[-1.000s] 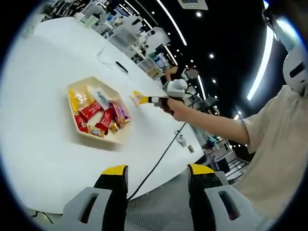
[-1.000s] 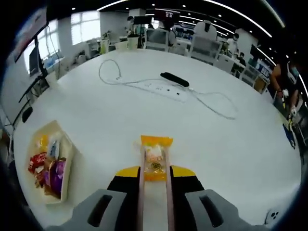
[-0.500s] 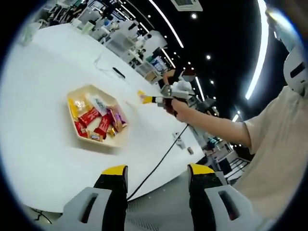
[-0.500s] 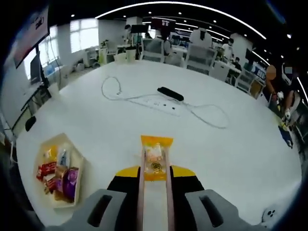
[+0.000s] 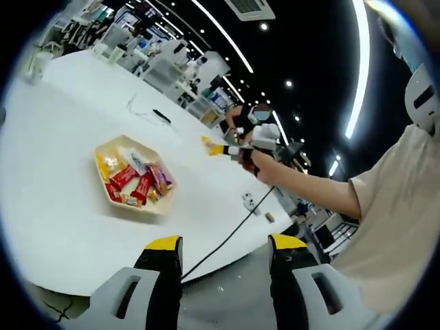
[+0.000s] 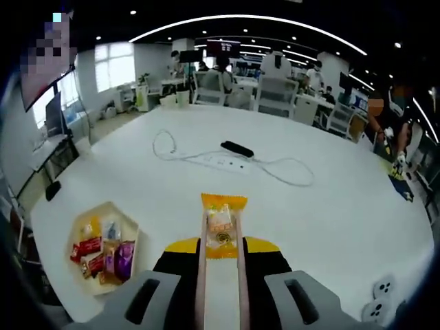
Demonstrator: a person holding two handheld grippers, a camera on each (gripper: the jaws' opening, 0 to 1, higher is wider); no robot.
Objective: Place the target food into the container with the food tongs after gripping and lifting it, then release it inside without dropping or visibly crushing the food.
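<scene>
Being held in the air well above the table (image 6: 330, 206), an orange snack packet (image 6: 221, 227) is being pinched between the tong tips (image 6: 221, 242), and the tongs are being squeezed together by the right gripper (image 6: 221, 265). The tray (image 6: 134, 230) of wrapped snacks is lying far off to the packet's lower left. A slip is being risked if the squeeze is eased during the carry; crushing, if tightened. The left gripper (image 5: 225, 254) is being kept apart, holding nothing.
</scene>
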